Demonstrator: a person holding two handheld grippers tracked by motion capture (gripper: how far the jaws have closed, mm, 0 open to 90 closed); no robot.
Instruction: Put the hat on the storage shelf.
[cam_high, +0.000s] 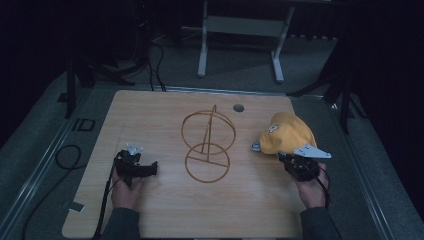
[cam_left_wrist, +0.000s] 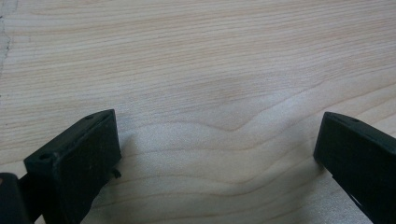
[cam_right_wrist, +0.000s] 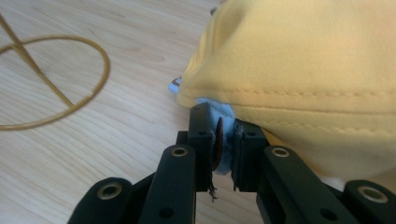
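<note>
High view: a pale wood counter (cam_high: 165, 215) with rounded corners, a person's two forearms coming in from the near edge.
Writing: large dark letters "ID" on the grey floor beside the counter's left edge; a small white patch on the cap's front, its marking too small to read.
Cap: yellow cap (cam_high: 285, 132) of stitched cloth, domed, at the counter's right side – its light-blue underside edge is pinched in the right tongs (cam_high: 289, 159).
Right tongs: black, closed tight on the cap's brim edge; in the right gripper view (cam_right_wrist: 226, 147) the blue lining and a thin brown disc sit squeezed between the pads, double rows of stitching running along the yellow brim above.
Left tongs: black (cam_high: 150, 169), spread wide with nothing between the pads; in the left gripper view (cam_left_wrist: 219, 154) bare wood grain lies between and beyond them.
Wire stand: thin gold-coloured wire stand (cam_high: 207, 145) – a flat ring on the counter, an upright ring and a slanted post above it, at the counter's middle, apart from both tongs.
Hole: a small round grey hole (cam_high: 238, 107) near the far edge.
Open room: bare wood all along the near edge and the left half; the cap lies close to the right edge.
</note>
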